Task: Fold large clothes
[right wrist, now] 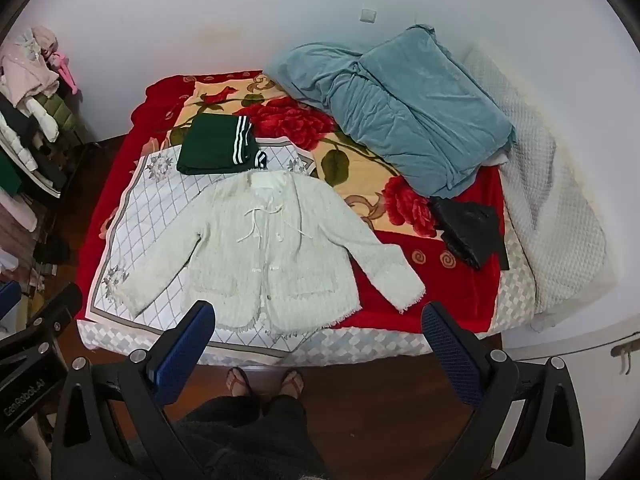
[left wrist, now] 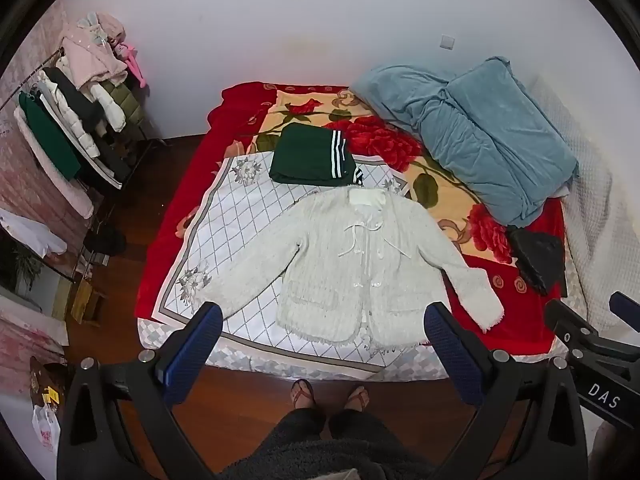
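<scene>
A white fuzzy cardigan (left wrist: 352, 256) lies flat and face up on the bed, sleeves spread out to both sides; it also shows in the right wrist view (right wrist: 264, 248). A folded dark green garment with white stripes (left wrist: 312, 154) sits just behind its collar, also seen in the right wrist view (right wrist: 218, 146). My left gripper (left wrist: 324, 344) is open and empty, held above the bed's near edge in front of the cardigan's hem. My right gripper (right wrist: 320, 344) is open and empty, at the same height to the right of the left one.
A rumpled blue blanket (left wrist: 480, 136) lies at the bed's back right, a black bag (left wrist: 536, 256) on the red floral blanket (left wrist: 172, 208). A clothes rack (left wrist: 76, 132) stands at left. The person's sandalled feet (left wrist: 304, 392) stand on the wood floor.
</scene>
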Demonstrator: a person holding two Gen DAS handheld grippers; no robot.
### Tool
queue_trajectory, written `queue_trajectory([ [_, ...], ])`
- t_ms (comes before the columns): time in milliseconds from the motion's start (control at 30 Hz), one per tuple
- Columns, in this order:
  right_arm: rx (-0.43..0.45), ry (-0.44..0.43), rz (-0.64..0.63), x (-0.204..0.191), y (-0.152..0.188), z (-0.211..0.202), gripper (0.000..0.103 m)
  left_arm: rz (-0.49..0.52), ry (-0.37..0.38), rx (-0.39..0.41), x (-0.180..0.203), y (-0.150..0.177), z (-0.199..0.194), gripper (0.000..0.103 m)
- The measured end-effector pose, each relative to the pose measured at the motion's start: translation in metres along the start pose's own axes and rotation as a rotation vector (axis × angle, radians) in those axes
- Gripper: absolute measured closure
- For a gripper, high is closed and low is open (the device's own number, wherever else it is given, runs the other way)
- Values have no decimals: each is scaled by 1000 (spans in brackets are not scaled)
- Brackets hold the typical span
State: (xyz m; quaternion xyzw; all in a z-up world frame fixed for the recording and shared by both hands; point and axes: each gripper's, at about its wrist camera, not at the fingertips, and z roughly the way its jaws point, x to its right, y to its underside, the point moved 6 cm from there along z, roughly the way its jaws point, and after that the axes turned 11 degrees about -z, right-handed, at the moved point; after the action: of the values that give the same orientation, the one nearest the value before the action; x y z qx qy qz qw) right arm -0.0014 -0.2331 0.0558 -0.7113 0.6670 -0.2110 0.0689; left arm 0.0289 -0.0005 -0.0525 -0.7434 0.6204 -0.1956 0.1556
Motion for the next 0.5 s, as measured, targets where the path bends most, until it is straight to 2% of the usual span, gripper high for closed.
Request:
queue_trajectory([
  [433,4,11,-4,1,0,0,0,1,-3,-1,-1,-2,1,0],
  [500,5,7,-2,0,-9,-4,0,2,-2,-1,0,-1,0,0],
])
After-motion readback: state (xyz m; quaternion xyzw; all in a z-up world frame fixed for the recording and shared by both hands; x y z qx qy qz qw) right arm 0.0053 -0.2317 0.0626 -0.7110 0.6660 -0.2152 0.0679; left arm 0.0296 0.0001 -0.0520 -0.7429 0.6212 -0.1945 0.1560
